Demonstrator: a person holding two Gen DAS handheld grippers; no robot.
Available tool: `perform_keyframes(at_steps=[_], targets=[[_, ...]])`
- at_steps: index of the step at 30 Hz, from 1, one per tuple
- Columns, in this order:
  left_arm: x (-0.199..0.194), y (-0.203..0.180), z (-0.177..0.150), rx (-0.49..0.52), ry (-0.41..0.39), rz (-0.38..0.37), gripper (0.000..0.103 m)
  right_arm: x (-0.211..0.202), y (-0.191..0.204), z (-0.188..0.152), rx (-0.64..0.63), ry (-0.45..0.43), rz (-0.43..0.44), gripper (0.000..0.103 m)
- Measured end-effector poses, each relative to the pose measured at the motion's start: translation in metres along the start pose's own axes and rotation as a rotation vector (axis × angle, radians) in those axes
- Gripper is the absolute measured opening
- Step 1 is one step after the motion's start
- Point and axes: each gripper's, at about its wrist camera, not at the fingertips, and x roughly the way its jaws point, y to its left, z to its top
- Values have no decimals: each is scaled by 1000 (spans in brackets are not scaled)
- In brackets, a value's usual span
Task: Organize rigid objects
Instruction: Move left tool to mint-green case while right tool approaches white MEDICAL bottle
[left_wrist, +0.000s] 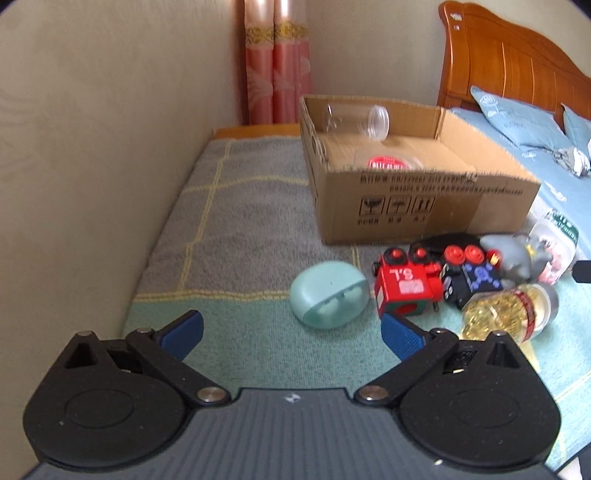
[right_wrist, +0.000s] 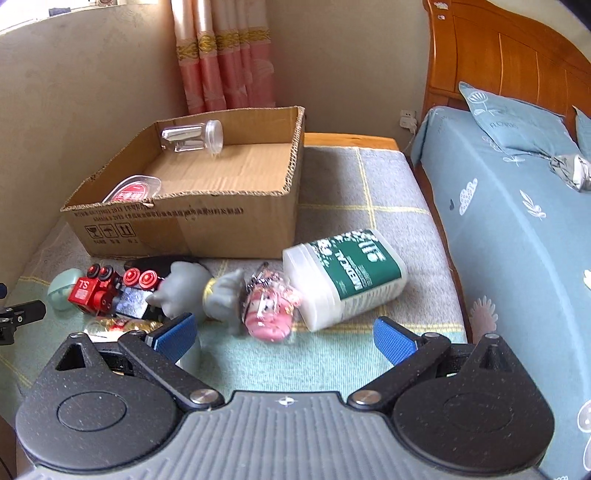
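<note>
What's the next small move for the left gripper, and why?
Probably ease the left gripper forward and close on the mint case: its jaws are open and empty, the case lies just ahead, apart from the toy pile, and the cardboard box has room.

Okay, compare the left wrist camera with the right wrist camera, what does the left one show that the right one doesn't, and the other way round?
Only the left wrist view shows the whole mint green case and most of the jar of gold pieces.

Only the right wrist view shows the full white bottle with the green label, the pink keychain charm and a wall socket.

Both show the cardboard box holding a clear jar on its side, the red toy train, the grey toy, and each camera's own open tongs, left and right, holding nothing.
</note>
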Motion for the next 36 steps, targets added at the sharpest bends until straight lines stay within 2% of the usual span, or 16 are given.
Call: perform_keyframes(at_steps=[6,12,19,25,27,33,36], targets=[[27,-4,-5,3,58,6,102,15,-6,-24,-41,44,-64,103],[36,7,-3,-39,42,2,103,28,-12,-34,-61,95,-61,103],[37,13,2,-29,56,1,103,28,-14,-38,-111,58,-22,103],[33,18,3,-39,65,97,102,25,-16,-44,-120,23,-11,103],[32,19,3,-38,70,108,102,25,-17,-44,-120,15,-10,103],[27,15,17,-82,-1,42,102,25,-18,-43,-120,9,-8,103],[36,9,26,-74,-2,17,102,25,-18,-44,-120,4,-9,103]])
